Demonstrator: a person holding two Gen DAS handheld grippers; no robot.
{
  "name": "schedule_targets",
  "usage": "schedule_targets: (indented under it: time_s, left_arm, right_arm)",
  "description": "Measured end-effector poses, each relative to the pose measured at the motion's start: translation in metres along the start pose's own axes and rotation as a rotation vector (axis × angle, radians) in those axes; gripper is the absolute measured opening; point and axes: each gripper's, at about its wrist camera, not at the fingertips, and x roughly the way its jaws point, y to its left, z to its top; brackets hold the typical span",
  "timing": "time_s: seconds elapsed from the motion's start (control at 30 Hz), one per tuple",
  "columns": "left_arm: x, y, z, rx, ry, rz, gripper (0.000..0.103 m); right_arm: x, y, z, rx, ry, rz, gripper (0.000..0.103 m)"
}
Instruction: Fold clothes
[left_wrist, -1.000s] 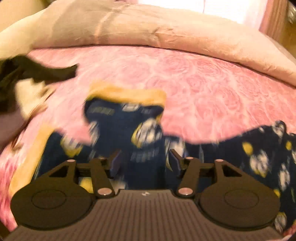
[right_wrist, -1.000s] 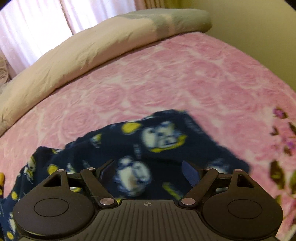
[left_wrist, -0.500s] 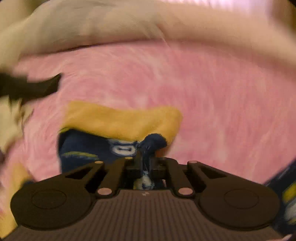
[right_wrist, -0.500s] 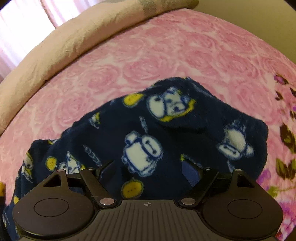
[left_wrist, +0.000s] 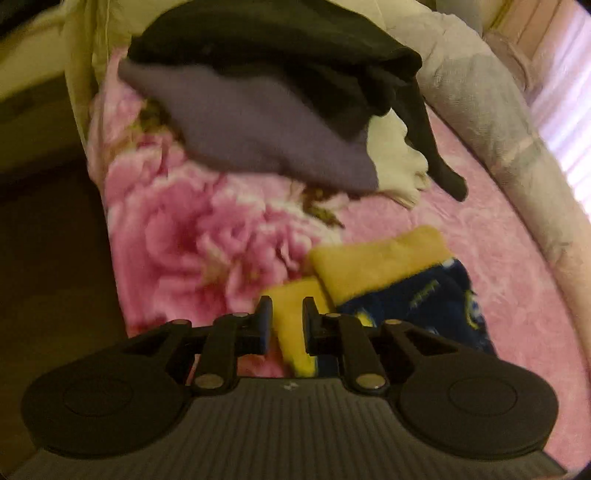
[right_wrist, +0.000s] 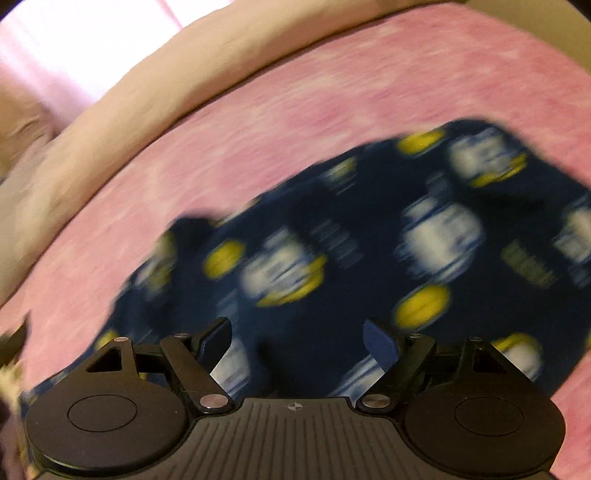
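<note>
- Pink floral bedspread (left_wrist: 177, 236) covers the bed; a beige quilt (right_wrist: 155, 85) is rolled along its far edge, with bright curtains behind.
- Navy printed garment (right_wrist: 369, 236) lies spread on the bedspread under the right gripper. Its two yellow cuffs (left_wrist: 376, 262) lie one over the other near the bed's left edge, seen in the left wrist view.
- Left gripper (left_wrist: 287, 325): jaws narrowly apart and opening. The lower yellow cuff shows in the gap; the pads do not visibly press on it.
- Right gripper (right_wrist: 297, 345): jaws wide apart above the navy cloth, nothing clamped. View is motion-blurred.
- Unfolded pile toward the far left corner: purple-grey garment (left_wrist: 258, 125), black garment (left_wrist: 295, 48) on top, cream item (left_wrist: 395, 158) beneath.
</note>
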Motion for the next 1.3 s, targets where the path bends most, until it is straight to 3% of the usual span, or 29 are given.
schedule_targets:
  time_s: [0.1, 0.23, 0.27, 0.3, 0.43, 0.5, 0.63, 0.9, 1.03, 1.1, 1.17, 1.23, 1.27, 1.3]
  left_arm:
    - [-0.003, 0.003, -0.015, -0.018, 0.058, -0.083, 0.019]
    - [-0.007, -0.001, -0.039, -0.018, 0.134, -0.168, 0.019]
    - [-0.01, -0.001, -0.044, -0.014, 0.147, -0.179, 0.019]
    - [-0.012, -0.003, -0.048, -0.01, 0.158, -0.185, 0.019]
    - [-0.015, -0.001, -0.055, 0.019, 0.19, -0.203, 0.019]
    - [-0.014, 0.001, -0.054, 0.02, 0.2, -0.212, 0.019]
    - [-0.005, 0.005, -0.049, 0.006, 0.208, -0.22, 0.02]
    - [0.017, 0.01, -0.035, -0.094, 0.199, -0.232, 0.034]
    - [0.034, 0.012, -0.021, -0.154, 0.174, -0.233, 0.034]
    - [0.043, 0.011, -0.011, -0.169, 0.153, -0.244, 0.036]
    - [0.054, 0.009, -0.003, -0.162, 0.151, -0.242, 0.04]
    - [0.063, 0.004, 0.001, -0.139, 0.157, -0.241, 0.038]
    - [0.067, 0.002, 0.002, -0.125, 0.156, -0.242, 0.031]
    - [0.067, 0.0, 0.003, -0.101, 0.149, -0.249, 0.004]
  right_arm:
    - [0.003, 0.017, -0.028, 0.068, 0.097, 0.133, 0.081]
    - [0.008, 0.022, -0.077, 0.34, 0.266, 0.313, 0.08]
    - [0.012, 0.023, -0.091, 0.41, 0.312, 0.347, 0.075]
    - [0.015, 0.023, -0.104, 0.481, 0.358, 0.38, 0.062]
    - [0.027, 0.026, -0.143, 0.645, 0.464, 0.404, 0.06]
    - [0.031, 0.024, -0.151, 0.69, 0.466, 0.39, 0.059]
    - [0.038, 0.017, -0.151, 0.728, 0.406, 0.366, 0.042]
    - [0.047, 0.016, -0.155, 0.735, 0.391, 0.325, 0.042]
    - [0.048, 0.017, -0.152, 0.718, 0.358, 0.329, 0.042]
    - [0.046, 0.021, -0.148, 0.691, 0.341, 0.337, 0.033]
    - [0.044, 0.024, -0.144, 0.662, 0.341, 0.342, 0.032]
    - [0.046, 0.025, -0.144, 0.654, 0.341, 0.333, 0.032]
    - [0.047, 0.025, -0.144, 0.654, 0.34, 0.329, 0.032]
    - [0.05, 0.025, -0.145, 0.657, 0.339, 0.324, 0.032]
